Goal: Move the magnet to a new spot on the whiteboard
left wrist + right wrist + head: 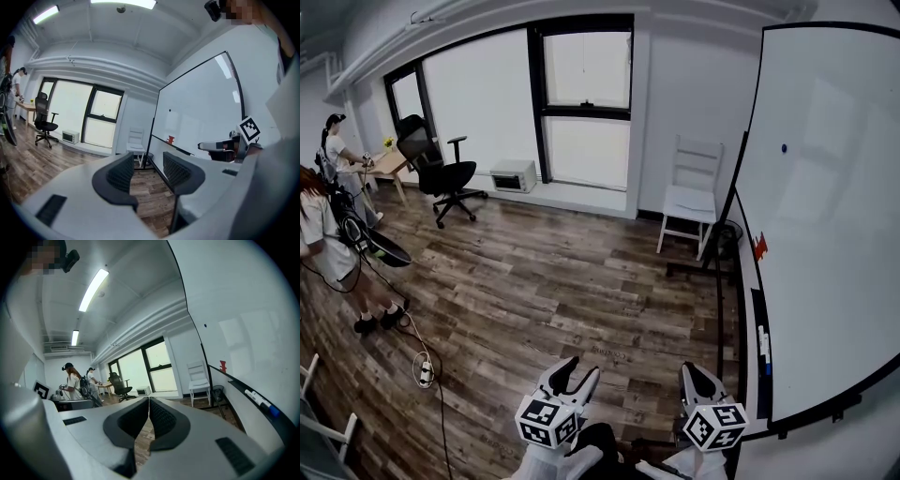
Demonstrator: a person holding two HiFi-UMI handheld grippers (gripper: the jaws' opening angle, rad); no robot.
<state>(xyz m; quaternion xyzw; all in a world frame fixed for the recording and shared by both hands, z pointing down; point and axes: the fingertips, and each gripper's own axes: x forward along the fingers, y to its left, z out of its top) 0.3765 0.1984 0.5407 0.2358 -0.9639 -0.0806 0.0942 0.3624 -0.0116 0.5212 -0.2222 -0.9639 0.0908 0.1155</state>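
Left gripper view: left gripper [149, 163] jaws wide, empty | right gripper [149, 401] jaws touching, empty

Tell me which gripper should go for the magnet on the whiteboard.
Right, probably. The right gripper sits nearer the whiteboard bearing the magnet; the left gripper is farther off. The right jaws are together, though, and must open first.

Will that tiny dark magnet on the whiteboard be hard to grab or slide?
Probably fiddly: the magnet is only a tiny dark dot, so a pinch may slip. It sits up on the upright whiteboard, so it likely clings and resists a little when pulled. Being so small, it is probably light.
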